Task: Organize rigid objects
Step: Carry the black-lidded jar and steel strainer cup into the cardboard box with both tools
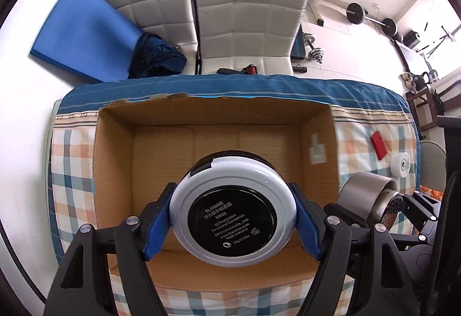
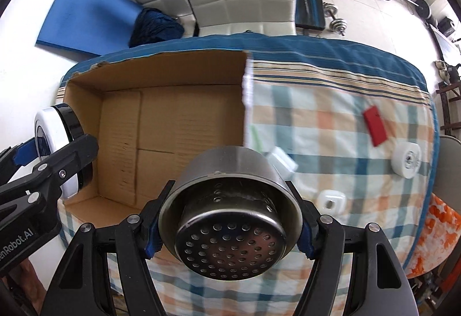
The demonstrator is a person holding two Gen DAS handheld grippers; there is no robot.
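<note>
Checked cloth (image 1: 75,171) — left tongs (image 1: 233,218) grip BLANKME compact (image 1: 233,212).

Left gripper (image 1: 233,222): matte black plastic construction. Two angled linkage arms run forward on each side, each with a triangular cut-out near its base. Round silver screw heads mark the pivots, two per side. The fingers (image 1: 157,225) carry blue pads with a fine ribbed texture on the inner faces.

Right gripper (image 2: 229,225): identical build, with black arms, triangular cut-outs and four silver pivot screws. Its fingers (image 2: 152,241) carry blue pads, visible only as narrow edges.

In the right wrist view, the side of the left gripper body shows white lettering ending in "enRobot.AI" and additional small silver screws.
</note>
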